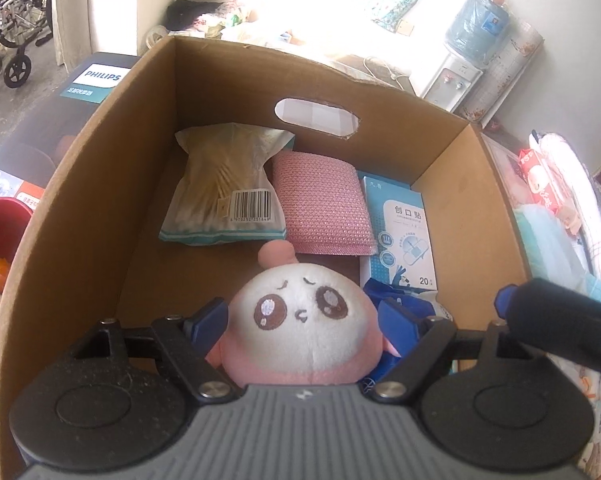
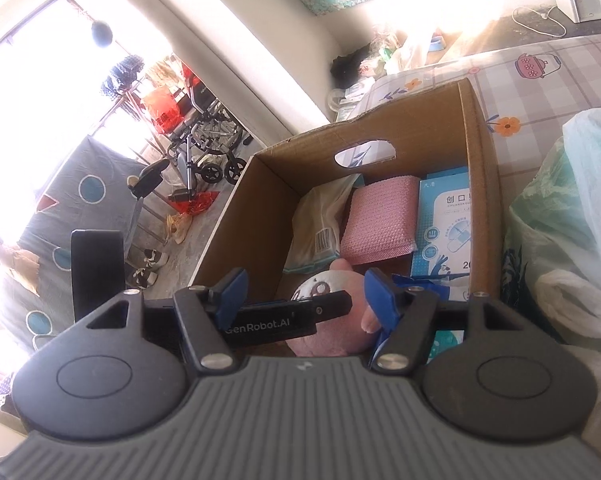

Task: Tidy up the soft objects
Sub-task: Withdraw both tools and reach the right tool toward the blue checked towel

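The left gripper (image 1: 302,316) pinches the plush toy (image 1: 300,320) low centre of frame, over the cardboard box (image 1: 100,168), the right gripper (image 2: 304,292) spread and empty; judged best lowered onto the bare floor before the cotton swab bag (image 1: 224,188) and released gently.

Sunlit window (image 2: 28,80), wheelchair (image 2: 204,148) beside it, water dispenser (image 1: 456,76) by wall.
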The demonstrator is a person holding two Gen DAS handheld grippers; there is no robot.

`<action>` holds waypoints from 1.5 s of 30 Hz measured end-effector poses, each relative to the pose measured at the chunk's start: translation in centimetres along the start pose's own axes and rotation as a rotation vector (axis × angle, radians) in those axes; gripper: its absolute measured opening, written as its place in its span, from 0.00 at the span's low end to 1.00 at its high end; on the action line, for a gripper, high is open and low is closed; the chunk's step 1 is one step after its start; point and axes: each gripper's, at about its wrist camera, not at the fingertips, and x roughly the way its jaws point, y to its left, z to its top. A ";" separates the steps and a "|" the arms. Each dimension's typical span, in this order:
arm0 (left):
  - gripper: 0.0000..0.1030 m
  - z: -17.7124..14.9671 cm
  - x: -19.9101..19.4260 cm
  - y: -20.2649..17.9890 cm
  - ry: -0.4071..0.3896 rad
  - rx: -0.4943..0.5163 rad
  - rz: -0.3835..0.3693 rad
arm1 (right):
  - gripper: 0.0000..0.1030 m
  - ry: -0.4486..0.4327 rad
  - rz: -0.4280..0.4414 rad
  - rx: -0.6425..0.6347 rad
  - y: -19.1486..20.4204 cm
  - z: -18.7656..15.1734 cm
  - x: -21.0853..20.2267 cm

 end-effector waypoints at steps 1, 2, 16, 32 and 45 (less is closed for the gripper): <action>0.81 0.0 -0.5 -0.1 -0.014 0.000 0.010 | 0.65 -0.010 0.008 0.002 0.0 0.0 -0.4; 0.81 -0.1 -1.1 -0.4 -0.031 0.005 0.023 | 0.65 -0.023 0.016 0.005 -0.1 -0.1 -1.0; 0.85 -2.8 -8.2 -15.2 -0.255 0.312 -0.092 | 0.70 -0.297 0.003 0.033 -5.2 -1.5 -15.0; 0.68 -9.0 1.7 -34.3 -0.094 0.511 -0.252 | 0.65 -0.437 -0.502 0.170 -26.2 -2.7 -30.8; 0.58 -6.3 4.1 -33.4 -0.044 0.468 -0.222 | 0.29 0.027 -0.671 -0.333 -33.4 4.7 -18.1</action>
